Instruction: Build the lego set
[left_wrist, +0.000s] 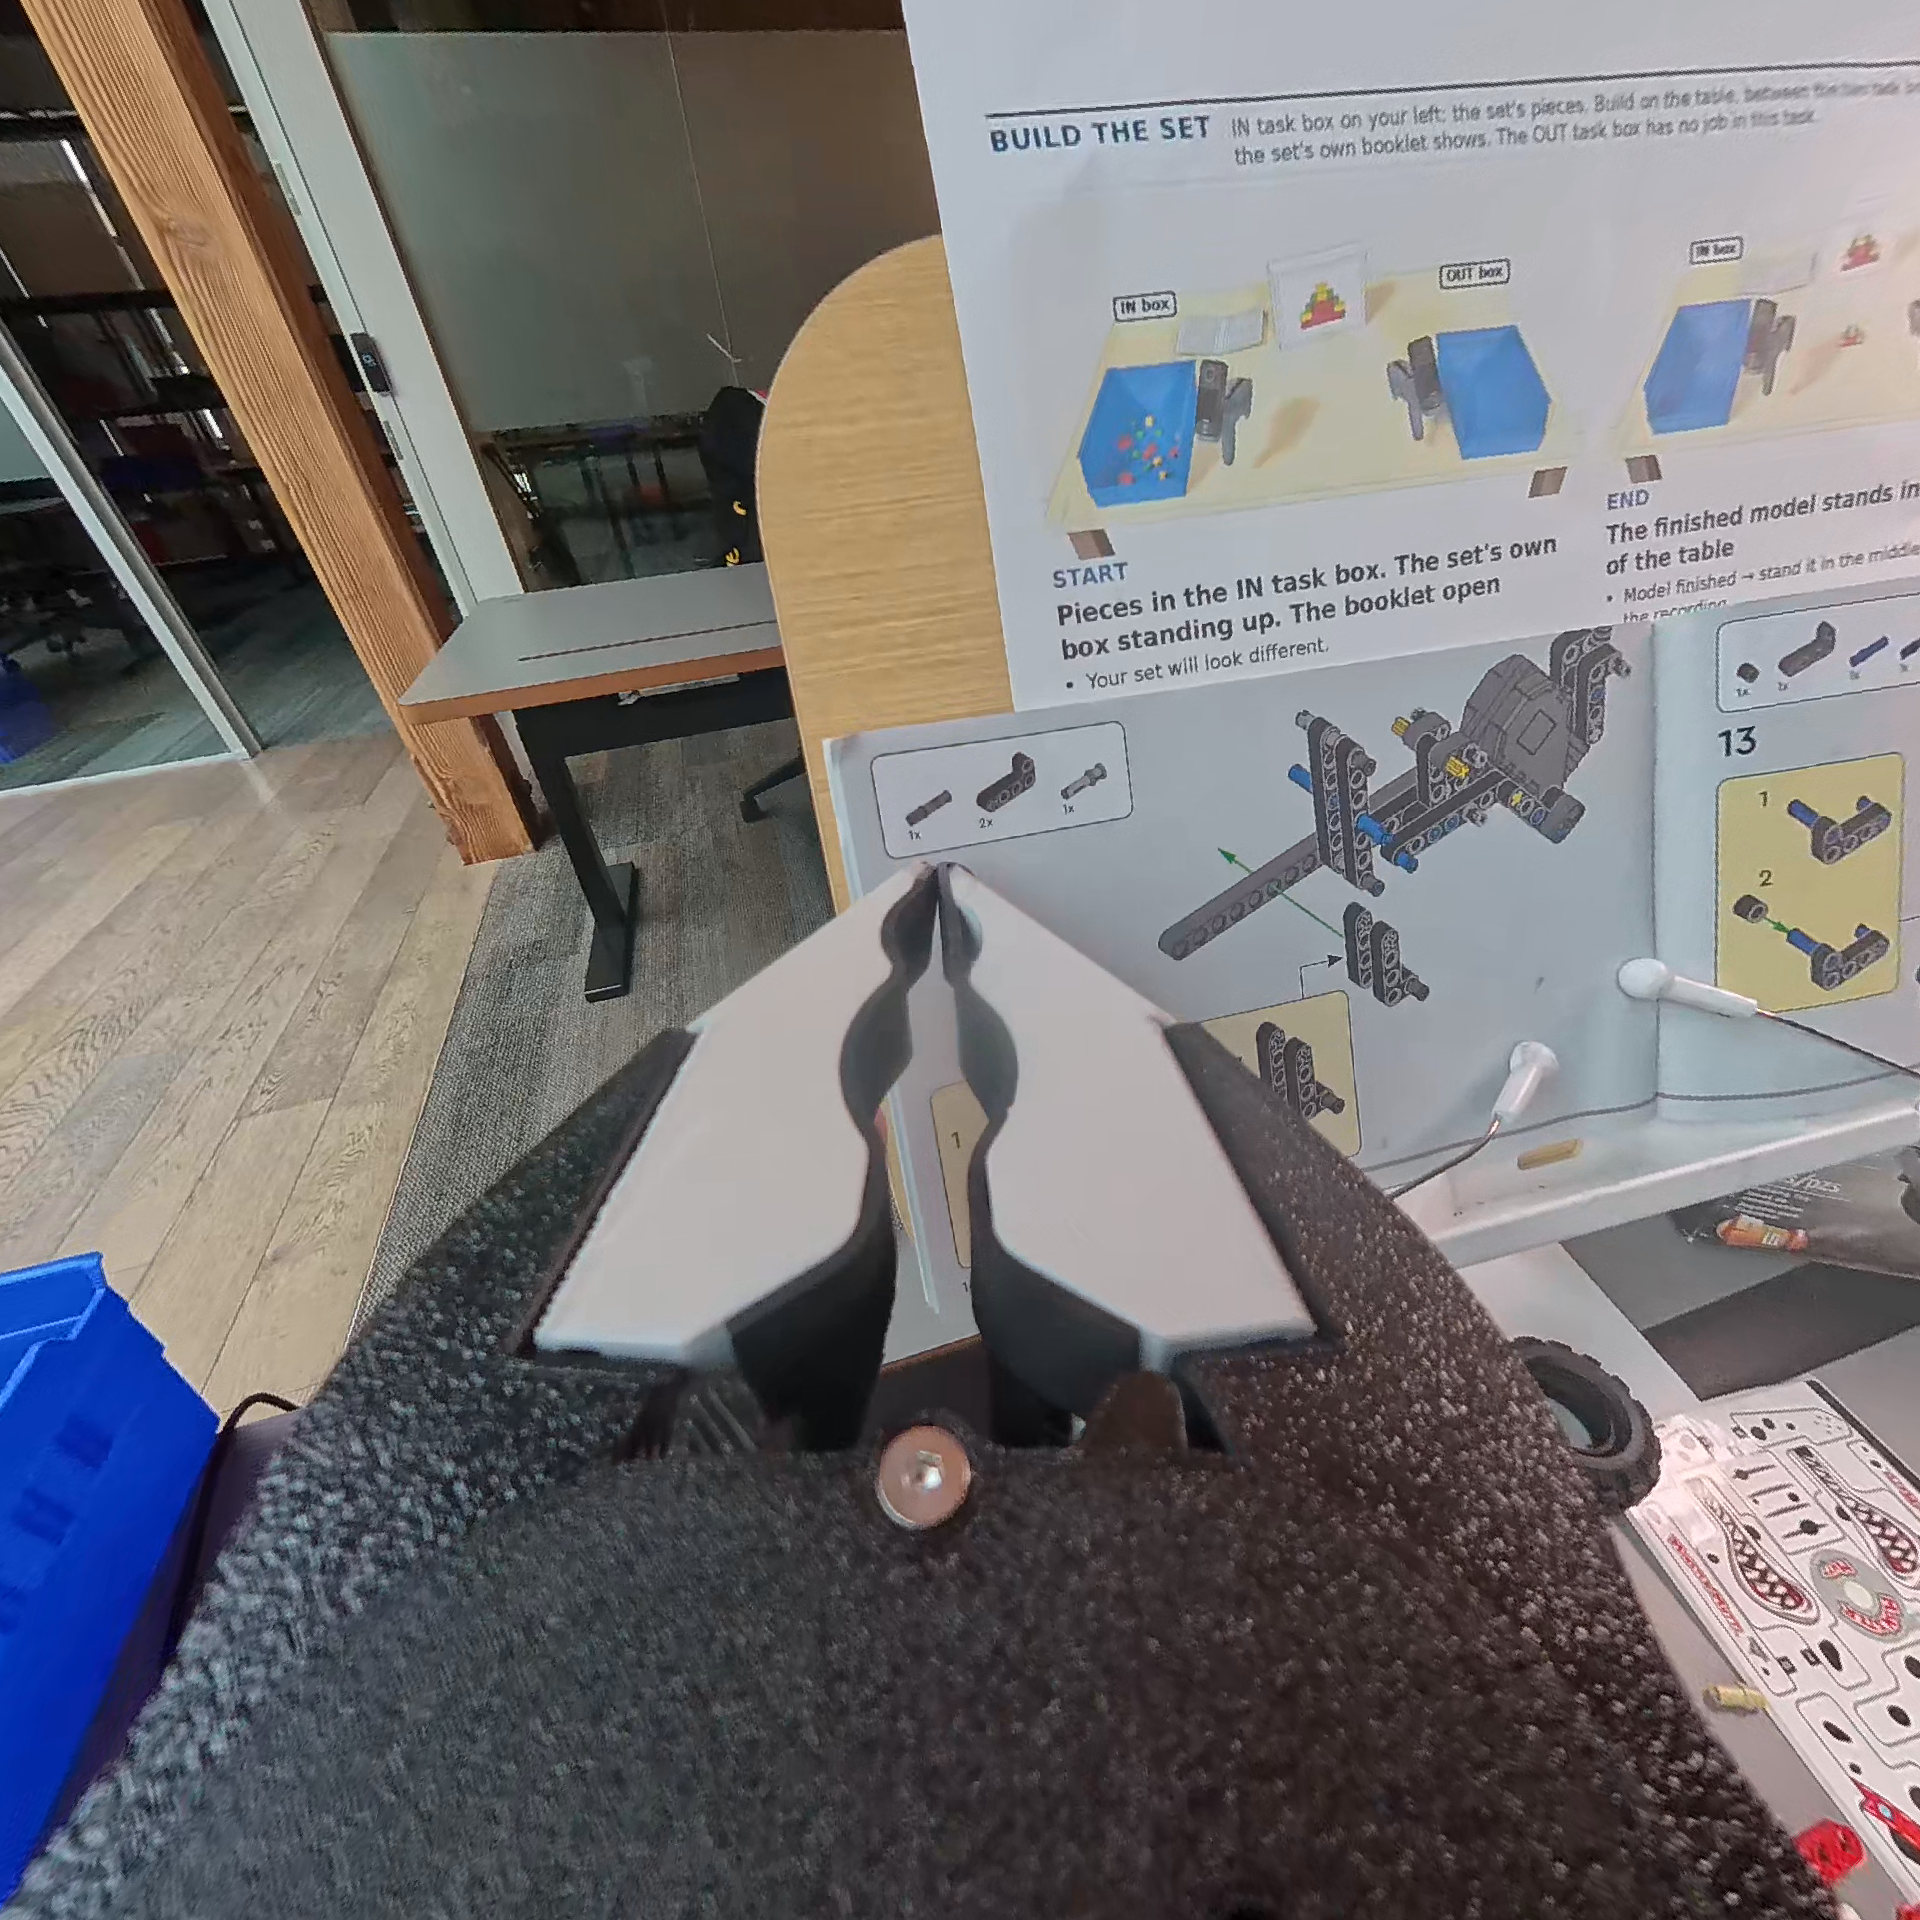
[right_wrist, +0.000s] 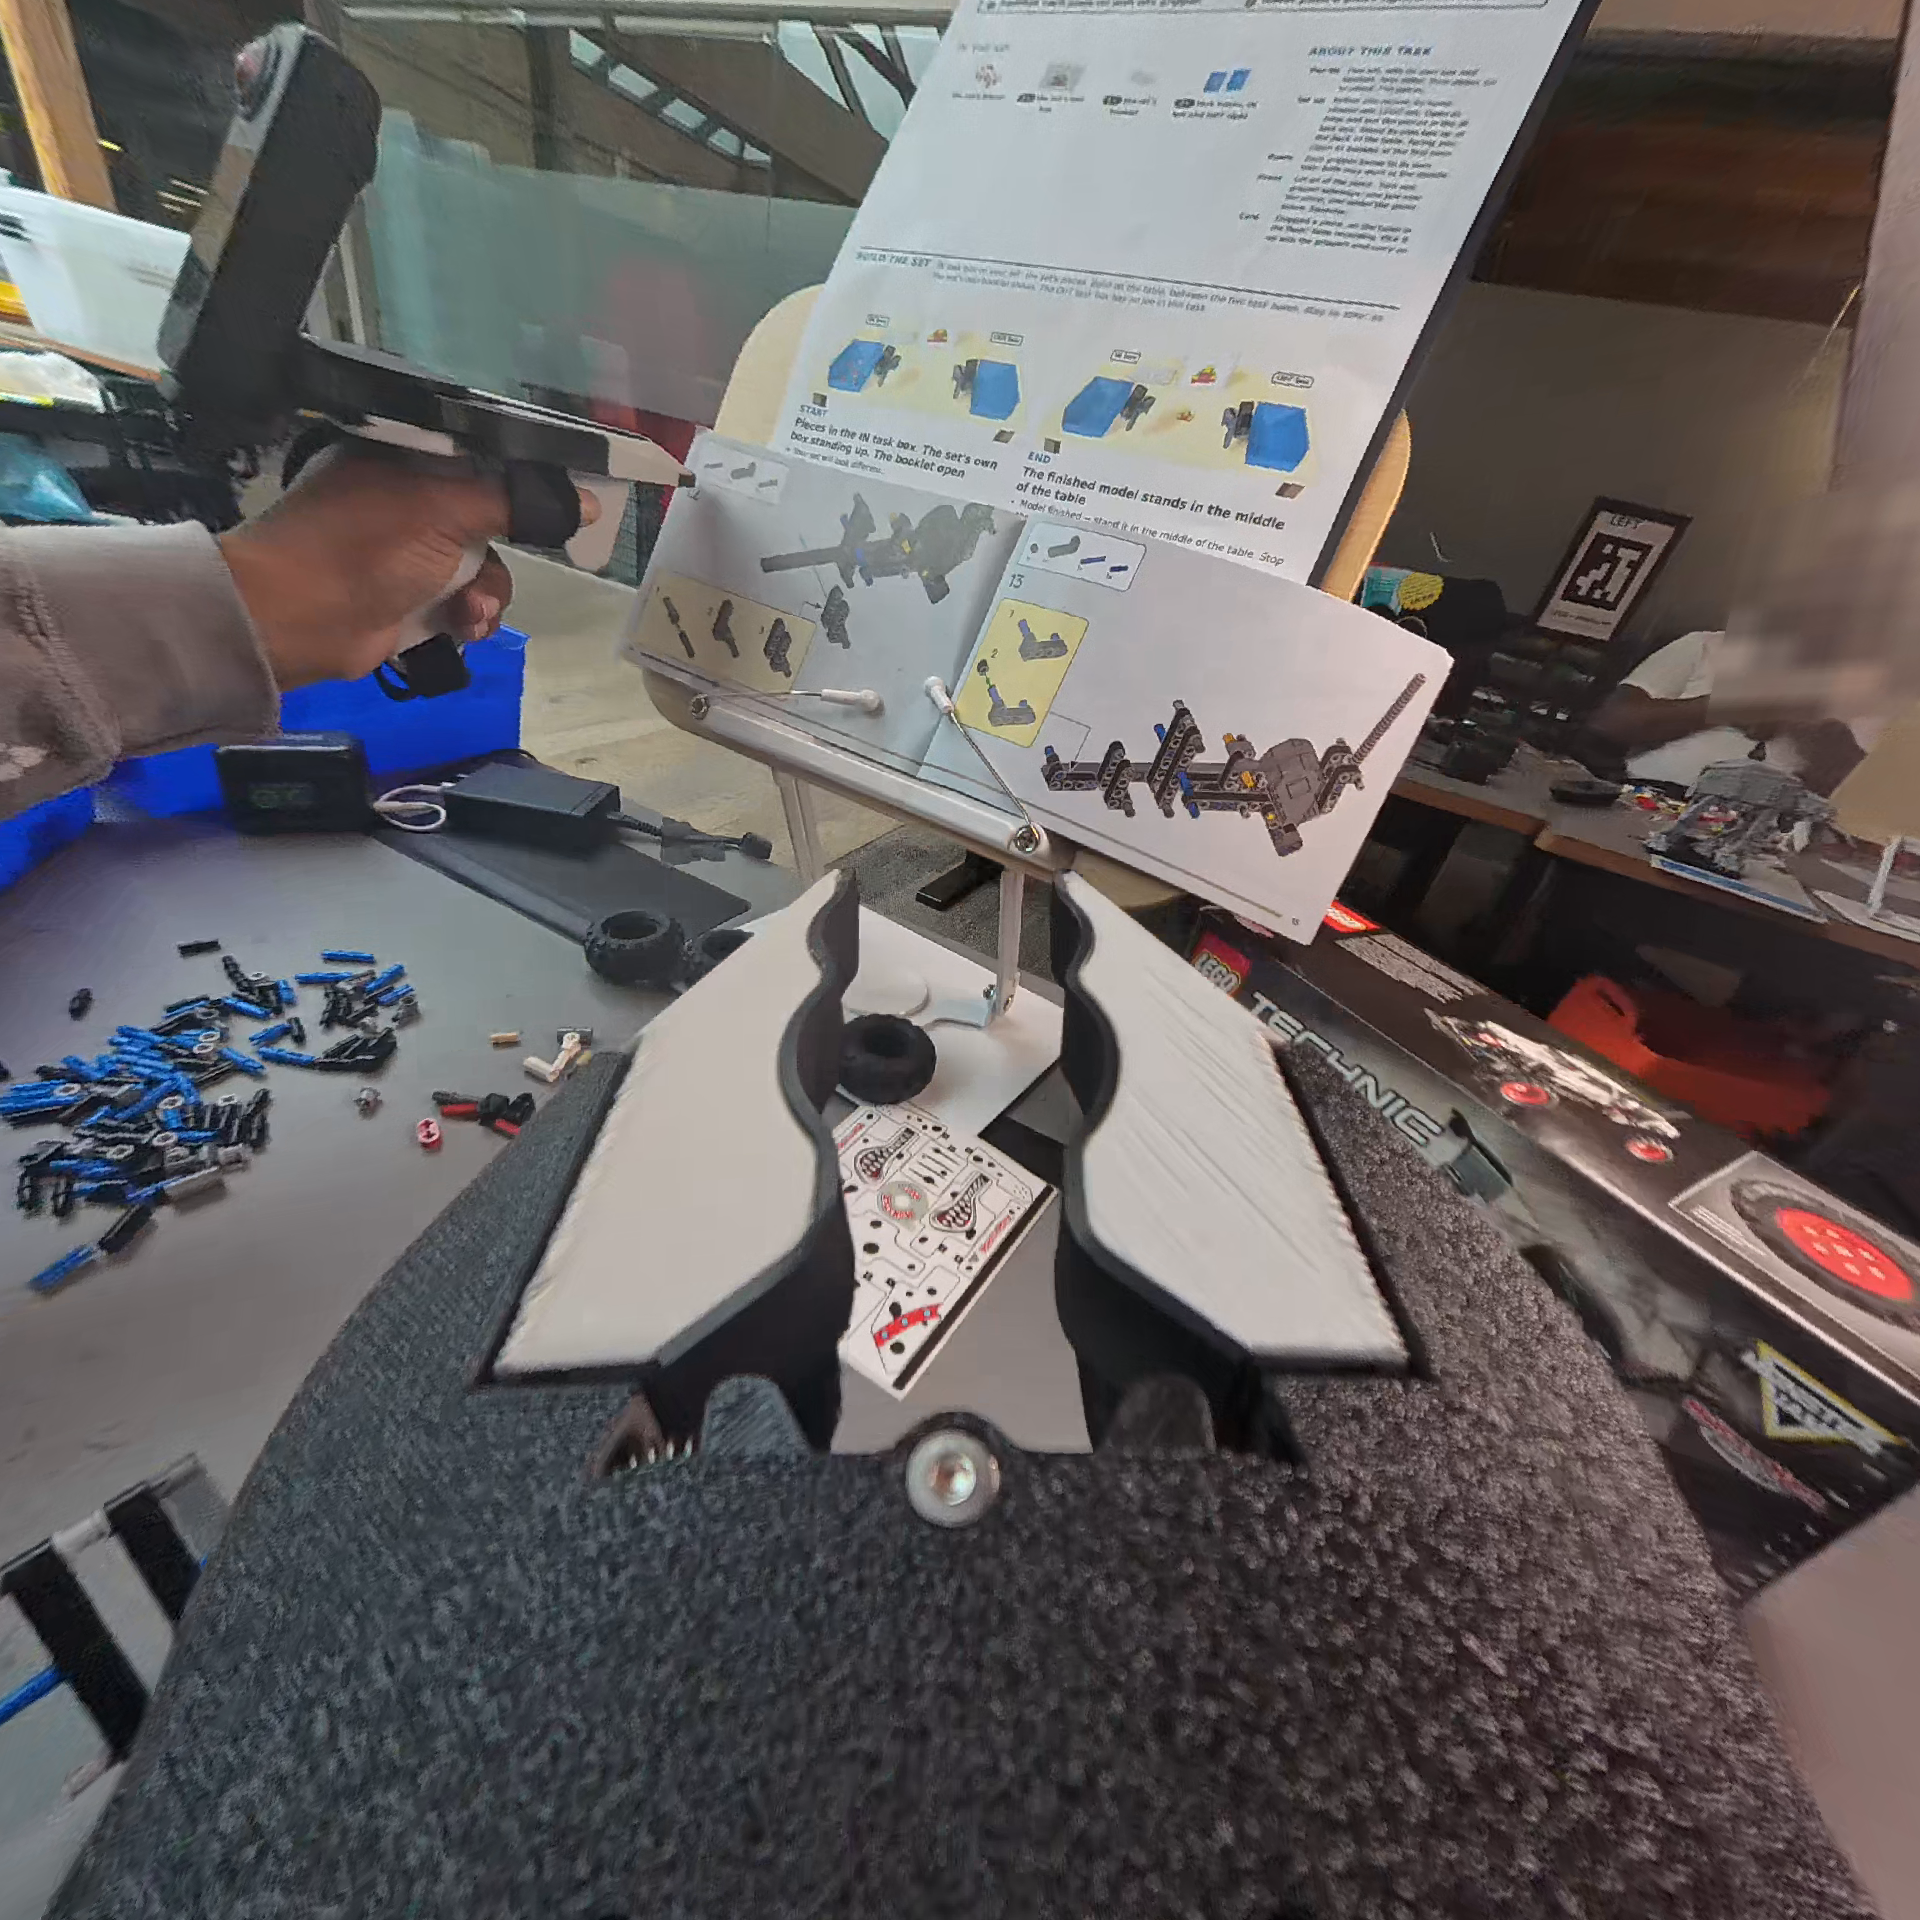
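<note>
Now your left gripper jaws pressed together at open grey paper instruction booklet; right gripper jaws spread; loose blue-black plastic lego pieces at 9 o'clock on grey table.

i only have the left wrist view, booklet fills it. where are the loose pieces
Observer: The loose pieces, mostly blue and black, lie scattered on the grey table, left of the right gripper.
Operator: is that gripper holding anything
Observer: No. Its jaws stand open and empty, above a sticker sheet.
Operator: and where's mine from that side
Observer: The left gripper is held up in a hand, its tip at the top left corner of the booklet.
Operator: is the set's box around
Observer: Yes, a dark box lies flat to the right of the stand.
</note>
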